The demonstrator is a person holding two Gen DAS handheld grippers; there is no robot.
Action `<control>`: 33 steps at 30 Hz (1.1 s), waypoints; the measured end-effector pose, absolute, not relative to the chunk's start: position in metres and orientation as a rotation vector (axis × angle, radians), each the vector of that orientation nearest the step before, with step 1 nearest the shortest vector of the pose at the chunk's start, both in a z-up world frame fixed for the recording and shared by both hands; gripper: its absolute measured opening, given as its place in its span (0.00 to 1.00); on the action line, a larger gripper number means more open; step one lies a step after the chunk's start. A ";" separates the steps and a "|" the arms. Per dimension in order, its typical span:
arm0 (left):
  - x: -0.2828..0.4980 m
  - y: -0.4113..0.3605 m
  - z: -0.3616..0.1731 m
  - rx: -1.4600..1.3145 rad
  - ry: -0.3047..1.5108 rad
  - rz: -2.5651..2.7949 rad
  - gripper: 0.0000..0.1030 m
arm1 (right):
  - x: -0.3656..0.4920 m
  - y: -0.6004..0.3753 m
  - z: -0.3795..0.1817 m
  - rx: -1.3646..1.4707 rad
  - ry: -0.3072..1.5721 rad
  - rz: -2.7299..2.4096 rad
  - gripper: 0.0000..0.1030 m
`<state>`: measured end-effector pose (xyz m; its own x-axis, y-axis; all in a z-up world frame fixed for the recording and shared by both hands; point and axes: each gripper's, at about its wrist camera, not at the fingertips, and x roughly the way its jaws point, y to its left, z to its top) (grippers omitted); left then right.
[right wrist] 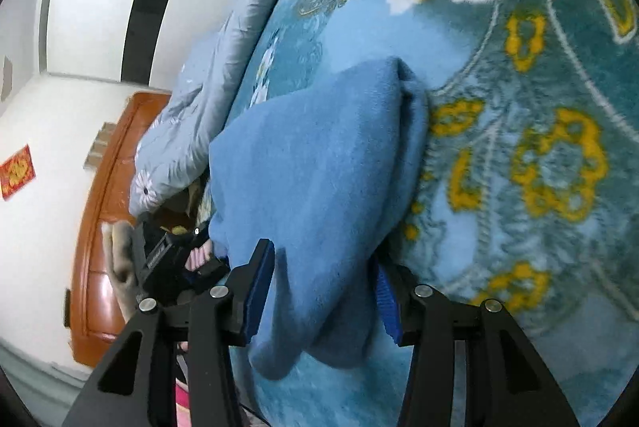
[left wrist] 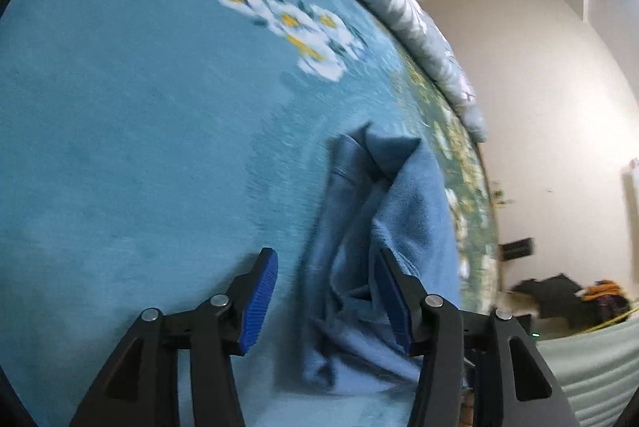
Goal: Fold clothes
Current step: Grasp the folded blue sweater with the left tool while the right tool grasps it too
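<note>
Left gripper (left wrist: 325, 301) and right gripper (right wrist: 323, 293) both gape around bunched fleecy blue garment (left wrist: 383, 227), gripping nothing, plush floral blanket (left wrist: 120, 127) bare leftward.

Both views: even, soft indoor light, moderately bright, no glare. Strong fisheye bending with dark vignette at the corners. Motion blur smears the blanket's daisy print (left wrist: 287, 23) and the background room; shadows faint

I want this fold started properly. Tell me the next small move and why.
Probably close the left claw on the cloth edge first. The blue garment lies bunched on the blanket, and cloth sits between the open fingers of both claws without being pinched. The right claw looks open too, so neither has a grip yet.
</note>
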<state>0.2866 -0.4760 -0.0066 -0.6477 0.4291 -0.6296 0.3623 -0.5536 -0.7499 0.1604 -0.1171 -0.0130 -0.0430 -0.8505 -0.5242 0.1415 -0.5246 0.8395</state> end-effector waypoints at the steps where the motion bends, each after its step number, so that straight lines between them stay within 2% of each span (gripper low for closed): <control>1: 0.284 -0.474 -0.008 -1.288 -1.464 2.387 0.54 | 0.160 -0.119 -0.012 1.470 -0.785 -1.673 0.48; 4: 0.282 -0.474 -0.013 -1.243 -1.535 2.315 0.55 | 0.157 -0.124 -0.014 1.468 -0.812 -1.666 0.17; 5: 0.283 -0.475 -0.015 -1.231 -1.562 2.293 0.55 | 0.156 -0.121 -0.015 1.459 -0.850 -1.642 0.14; 10: 0.298 -0.474 -0.015 -1.165 -1.631 2.220 0.56 | 0.150 -0.105 -0.003 1.417 -0.854 -1.630 0.12; 14: 0.307 -0.464 -0.013 -1.090 -1.673 2.147 0.62 | 0.149 -0.075 0.009 1.416 -0.807 -1.665 0.12; 18: 0.291 -0.432 -0.005 -1.121 -1.581 2.106 0.64 | 0.155 -0.045 0.012 1.427 -0.787 -1.707 0.12; 26: 0.256 -0.372 0.009 -1.334 -1.246 2.307 0.64 | 0.165 -0.022 0.007 1.439 -0.791 -1.722 0.13; 29: 0.261 -0.368 0.012 -1.357 -1.211 2.331 0.64 | 0.164 -0.021 0.002 1.447 -0.797 -1.714 0.13; 33: 0.262 -0.364 0.006 -1.357 -1.249 2.271 0.64 | 0.163 -0.020 -0.007 1.454 -0.821 -1.697 0.13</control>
